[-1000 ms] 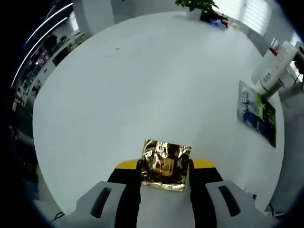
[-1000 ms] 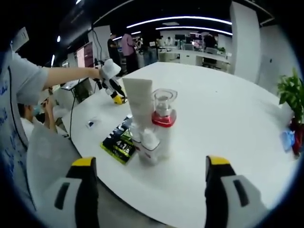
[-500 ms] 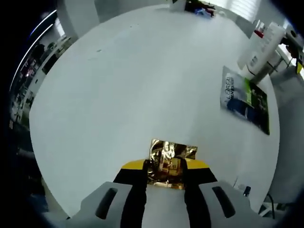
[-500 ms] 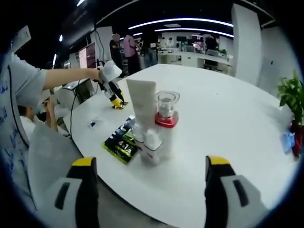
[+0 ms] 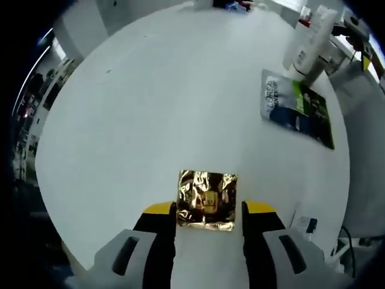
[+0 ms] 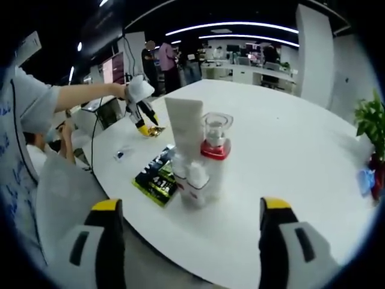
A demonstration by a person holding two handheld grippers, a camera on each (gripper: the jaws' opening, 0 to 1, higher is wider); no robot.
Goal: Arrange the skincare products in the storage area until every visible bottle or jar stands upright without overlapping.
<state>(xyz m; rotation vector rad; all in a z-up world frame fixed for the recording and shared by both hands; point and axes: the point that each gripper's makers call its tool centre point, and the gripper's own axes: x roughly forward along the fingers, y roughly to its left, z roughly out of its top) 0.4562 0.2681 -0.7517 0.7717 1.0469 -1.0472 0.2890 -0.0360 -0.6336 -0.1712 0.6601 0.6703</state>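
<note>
A crinkled gold sachet (image 5: 206,198) lies flat on the white round table (image 5: 180,102) between the jaws of my left gripper (image 5: 209,209), which stand slightly apart from its edges, open. In the right gripper view that same left gripper (image 6: 146,127) is tipped down at the gold sachet (image 6: 154,130). A white tube (image 6: 185,129), a clear-capped bottle with a red collar (image 6: 215,150) and a small white bottle (image 6: 195,183) stand upright, close together. A green-and-black sachet (image 6: 157,176) lies flat beside them. My right gripper (image 6: 191,205) is wide open, short of the cluster.
The tube and bottles (image 5: 310,36) and the flat sachet (image 5: 296,108) sit near the table's rim. A small dark item (image 5: 308,226) lies by the edge. A potted plant (image 6: 368,120) and blue object (image 6: 365,177) are far right. A person's arm (image 6: 78,96) reaches in.
The left jaws squeezed the gold sachet half a second ago and have now spread, leaving it flat. The left gripper view swung toward the bottles. The right gripper barely moved.
</note>
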